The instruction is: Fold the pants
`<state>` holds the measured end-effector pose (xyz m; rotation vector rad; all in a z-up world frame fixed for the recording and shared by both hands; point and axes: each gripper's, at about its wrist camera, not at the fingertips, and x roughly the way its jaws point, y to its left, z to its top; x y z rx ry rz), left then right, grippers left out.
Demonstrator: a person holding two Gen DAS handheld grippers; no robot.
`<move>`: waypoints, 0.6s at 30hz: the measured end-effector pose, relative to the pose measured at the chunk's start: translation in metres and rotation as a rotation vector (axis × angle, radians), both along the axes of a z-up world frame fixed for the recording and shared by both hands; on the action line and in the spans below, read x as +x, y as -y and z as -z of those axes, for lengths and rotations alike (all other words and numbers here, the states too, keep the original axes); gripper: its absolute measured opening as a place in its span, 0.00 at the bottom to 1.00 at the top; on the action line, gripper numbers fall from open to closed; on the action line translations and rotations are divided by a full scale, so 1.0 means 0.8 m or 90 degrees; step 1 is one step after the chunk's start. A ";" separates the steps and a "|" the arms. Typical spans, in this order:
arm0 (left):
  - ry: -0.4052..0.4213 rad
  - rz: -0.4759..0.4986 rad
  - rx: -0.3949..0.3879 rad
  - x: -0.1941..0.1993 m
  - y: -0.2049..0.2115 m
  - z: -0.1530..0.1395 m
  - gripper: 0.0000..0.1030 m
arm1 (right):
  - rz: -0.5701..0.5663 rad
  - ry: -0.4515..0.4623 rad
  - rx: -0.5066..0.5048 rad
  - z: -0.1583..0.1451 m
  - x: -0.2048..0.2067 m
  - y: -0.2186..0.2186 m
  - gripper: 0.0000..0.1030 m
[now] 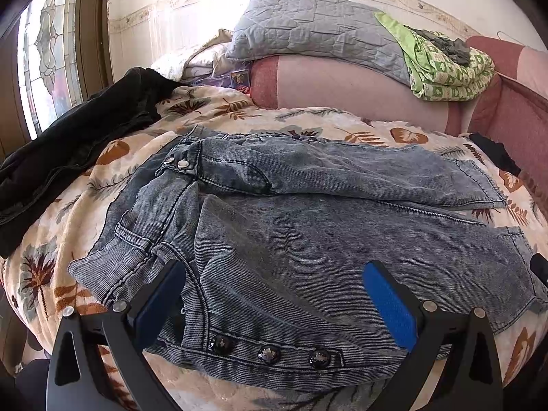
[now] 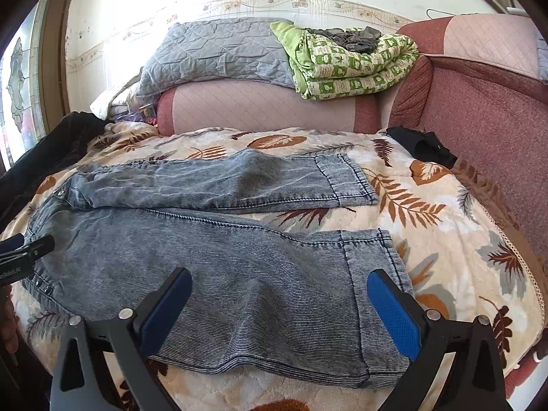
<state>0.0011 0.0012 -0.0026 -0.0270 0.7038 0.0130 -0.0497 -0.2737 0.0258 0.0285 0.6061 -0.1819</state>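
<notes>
Washed grey-blue jeans (image 1: 308, 239) lie spread flat on a leaf-print blanket (image 1: 68, 205), waist to the left, both legs running right. My left gripper (image 1: 274, 291) is open and empty, hovering over the waistband near its three dark buttons (image 1: 270, 354). In the right wrist view the jeans (image 2: 239, 274) show both leg hems at right. My right gripper (image 2: 279, 304) is open and empty above the near leg's lower part, close to its hem (image 2: 376, 291). The left gripper's tip (image 2: 27, 250) shows at that view's left edge.
A black garment (image 1: 78, 144) lies at the bed's left. A pink-red sofa back (image 2: 479, 120) borders the far and right sides, with a grey quilted pillow (image 1: 308, 30) and green patterned blanket (image 2: 352, 65) on top. A small black cloth (image 2: 421, 145) lies at right.
</notes>
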 end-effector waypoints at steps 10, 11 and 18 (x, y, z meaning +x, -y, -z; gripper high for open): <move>0.002 0.001 0.001 0.000 0.000 0.000 1.00 | 0.005 0.002 0.002 -0.002 -0.001 0.002 1.00; 0.002 0.000 -0.001 0.000 -0.001 0.000 1.00 | 0.006 0.003 0.003 -0.002 -0.002 0.003 1.00; -0.014 0.020 -0.028 0.003 -0.019 -0.021 1.00 | 0.009 -0.031 0.099 -0.016 -0.001 0.038 1.00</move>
